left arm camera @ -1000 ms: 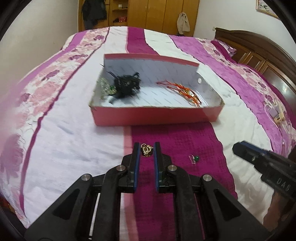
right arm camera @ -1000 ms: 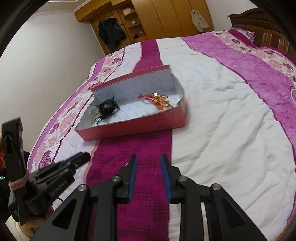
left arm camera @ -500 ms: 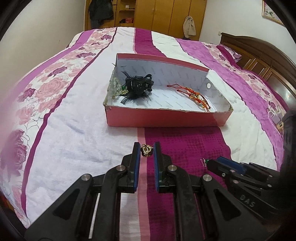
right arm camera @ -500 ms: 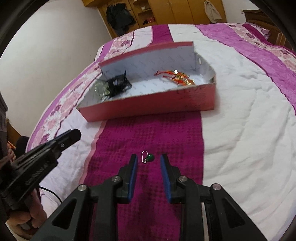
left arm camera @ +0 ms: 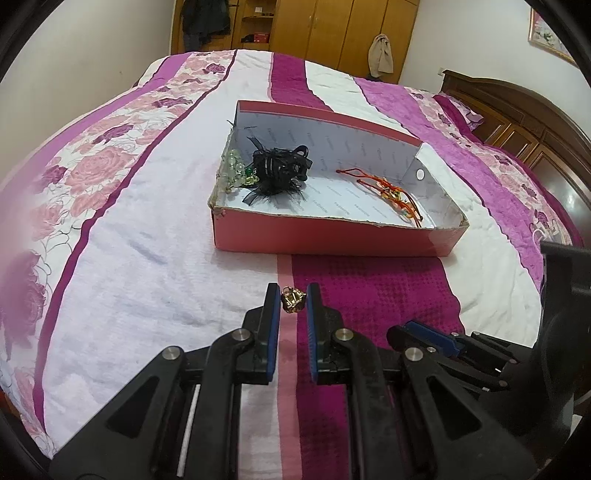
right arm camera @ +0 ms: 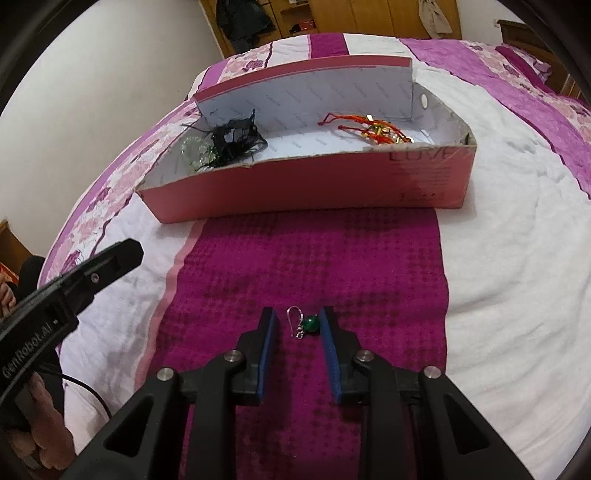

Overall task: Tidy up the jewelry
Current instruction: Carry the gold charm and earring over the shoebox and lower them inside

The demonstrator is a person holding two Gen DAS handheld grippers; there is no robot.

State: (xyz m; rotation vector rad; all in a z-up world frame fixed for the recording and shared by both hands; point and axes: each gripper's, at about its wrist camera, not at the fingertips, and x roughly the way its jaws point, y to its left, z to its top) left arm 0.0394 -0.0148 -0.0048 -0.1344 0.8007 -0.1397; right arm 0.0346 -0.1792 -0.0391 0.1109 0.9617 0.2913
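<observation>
Jewelry pieces are sitting in two places: some in a pink cardboard box (left arm camera: 332, 240), two loose ones at the grippers. Left gripper (left arm camera: 293, 306) is clenching a small gold ornament (left arm camera: 293, 300) between its blue-padded tips, holding it above the bedspread (left arm camera: 147, 258), short of the box's near wall; shape is knobbly and metallic, no clear long axis. Right gripper (right arm camera: 297, 325) is standing released, jaws apart around a green bead earring (right arm camera: 306, 323) that is lying flat on the magenta waffle-textured stripe (right arm camera: 314, 266). Earring is a round glossy green bead with a thin silver wire hook (bead is just beside the right pad, contact not certain); its long axis is running roughly away from the camera, hook end pointing toward the box. Box is lying long side across both views, white printed lining inside, near edge torn and ragged. Inside at its left end: a black ribbon-and-feather hairpiece (left arm camera: 277, 170), frilly and soft, touching a cluster of pale translucent beads (left arm camera: 232, 166). At the right end: orange-red cords with gold bits (right arm camera: 373, 129), thin and tangled, stretching lengthwise along the box floor. Bedspread is quilted, with white, magenta and floral pink stripes. Wooden wardrobe (left arm camera: 332, 29) is standing behind the bed.
</observation>
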